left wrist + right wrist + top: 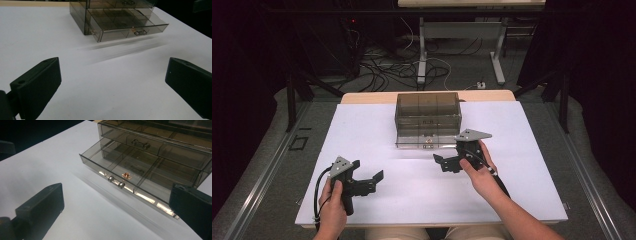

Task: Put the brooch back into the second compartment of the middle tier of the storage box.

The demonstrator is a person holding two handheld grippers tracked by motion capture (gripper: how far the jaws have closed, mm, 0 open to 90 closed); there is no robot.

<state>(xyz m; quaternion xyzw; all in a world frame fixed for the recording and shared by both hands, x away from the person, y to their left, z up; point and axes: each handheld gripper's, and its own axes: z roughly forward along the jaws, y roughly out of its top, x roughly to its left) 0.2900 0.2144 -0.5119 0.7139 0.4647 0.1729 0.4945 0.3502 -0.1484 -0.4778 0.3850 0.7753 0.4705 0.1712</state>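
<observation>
A smoky see-through drawer cabinet [428, 112] stands at the back middle of the white board [362, 135]. Its lower drawer [424, 141] is pulled out toward me. The right gripper view looks into that drawer [107, 157], which has divided compartments, and a small copper-coloured piece [126, 175] lies in the middle front one behind the metal handle [115, 182]. My right gripper [443, 164] hovers just in front of the drawer with its jaws wide apart and nothing between them [117, 188]. Nearer me on the left, my left gripper [374, 182] is open and empty [112, 65], facing the cabinet [112, 15].
The board covers a wooden table whose far edge [367, 97] shows behind the cabinet. Beyond it are desk legs [422, 55] and loose cables [387, 70] on the floor, with dark curtains at both sides. Bare board lies to either side of the cabinet.
</observation>
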